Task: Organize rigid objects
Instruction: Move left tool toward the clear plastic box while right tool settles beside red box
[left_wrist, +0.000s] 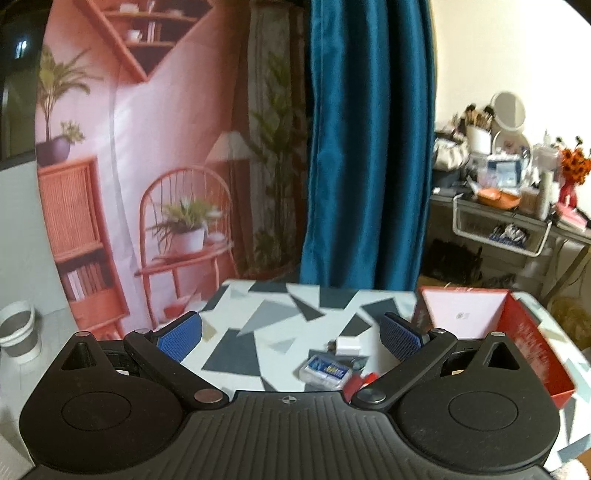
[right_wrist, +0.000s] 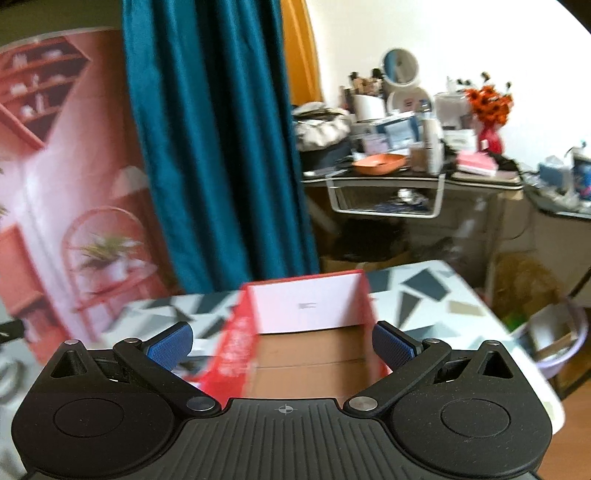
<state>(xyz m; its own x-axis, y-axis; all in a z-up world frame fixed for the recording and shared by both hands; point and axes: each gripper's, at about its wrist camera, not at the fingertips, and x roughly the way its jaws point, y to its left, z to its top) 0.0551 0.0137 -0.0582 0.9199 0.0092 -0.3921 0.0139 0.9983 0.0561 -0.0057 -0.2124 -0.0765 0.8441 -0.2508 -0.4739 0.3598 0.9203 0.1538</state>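
Red box (right_wrist: 236, 347): open-topped, brown floor bare, standing on the patterned table (left_wrist: 258, 317); judged the collecting bin, hence placed within reach of both tools.

Loose items: white adapter (left_wrist: 349, 345), blue-and-white packet (left_wrist: 325, 371), a red piece (left_wrist: 360, 380) partly hidden; all lie on the table between and just ahead of the left fingers, toward the right-hand one, awaiting pickup.

Left gripper (left_wrist: 290, 334): fingers spread wide, holding nothing, poised above the items, tilted down.

Right gripper (right_wrist: 282, 341): fingers spread wide, empty, held over the box, its opening between them.
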